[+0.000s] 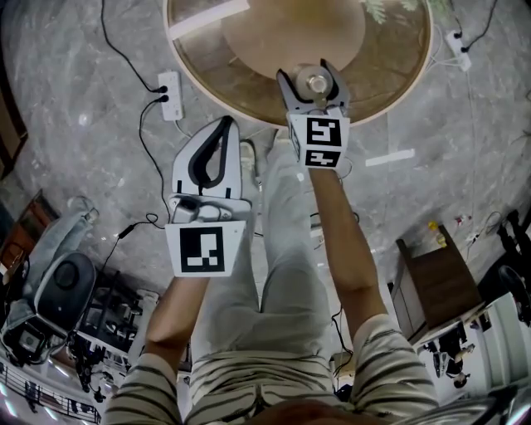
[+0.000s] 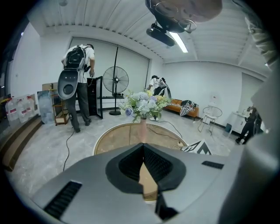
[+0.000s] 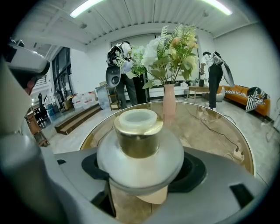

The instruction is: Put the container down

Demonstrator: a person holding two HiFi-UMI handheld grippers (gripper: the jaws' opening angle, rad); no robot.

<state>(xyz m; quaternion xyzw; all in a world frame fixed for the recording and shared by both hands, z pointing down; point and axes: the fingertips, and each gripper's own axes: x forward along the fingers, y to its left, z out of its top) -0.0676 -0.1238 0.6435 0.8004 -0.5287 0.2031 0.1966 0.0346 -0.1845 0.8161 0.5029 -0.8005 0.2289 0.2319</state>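
The container (image 1: 315, 83) is a frosted round jar with a gold collar and a white cap. My right gripper (image 1: 313, 76) is shut on it, one jaw on each side of its wide body. It hangs over the near edge of the round glass table (image 1: 390, 75). In the right gripper view the container (image 3: 139, 146) stands upright in the right gripper (image 3: 141, 173), above the table (image 3: 210, 131). My left gripper (image 1: 221, 126) is shut with nothing in it, lower and to the left, over the floor. In the left gripper view its jaws (image 2: 143, 151) meet at the tips.
A pink vase of flowers (image 3: 169, 103) stands mid-table beyond the container. A white strip (image 1: 207, 18) lies on the table's far left. A power strip (image 1: 169, 94) and cables lie on the floor. A brown cabinet (image 1: 436, 278) stands at right, gear (image 1: 58, 290) at left.
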